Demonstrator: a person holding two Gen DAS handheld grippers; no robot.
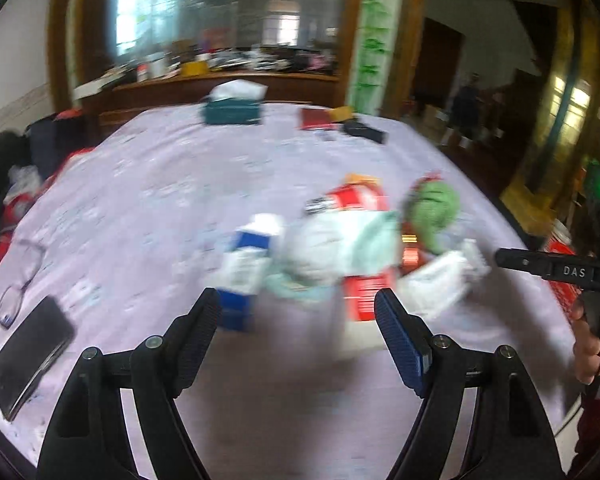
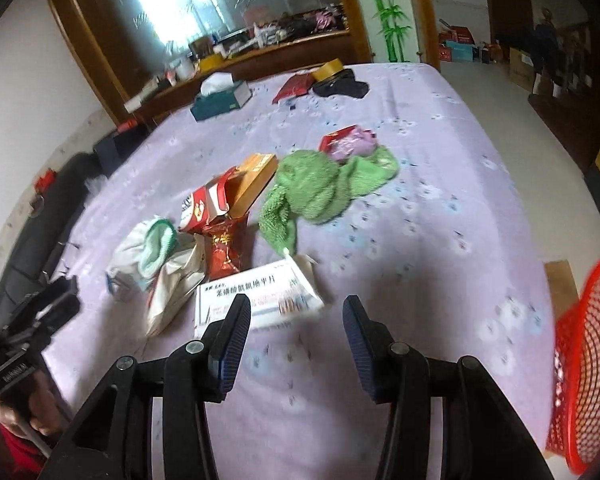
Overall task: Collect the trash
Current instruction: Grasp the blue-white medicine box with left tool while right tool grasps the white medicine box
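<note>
A pile of trash lies on a lilac flowered bedsheet (image 2: 440,208). It holds a white medicine box (image 2: 256,300), a red snack wrapper (image 2: 222,248), a red-and-white cigarette pack (image 2: 204,204), an orange box (image 2: 254,180), white and mint socks (image 2: 148,248) and a green towel (image 2: 320,184). My right gripper (image 2: 296,320) is open and empty, just short of the medicine box. My left gripper (image 1: 298,312) is open and empty, close to a blue-and-white box (image 1: 244,276) and the blurred pile (image 1: 340,248).
A red mesh basket (image 2: 592,360) stands at the right edge of the bed. A teal tissue box (image 2: 220,100), a red packet (image 2: 296,86) and a dark pouch (image 2: 340,86) lie far back. A black phone (image 1: 28,360) and glasses (image 1: 20,280) lie left.
</note>
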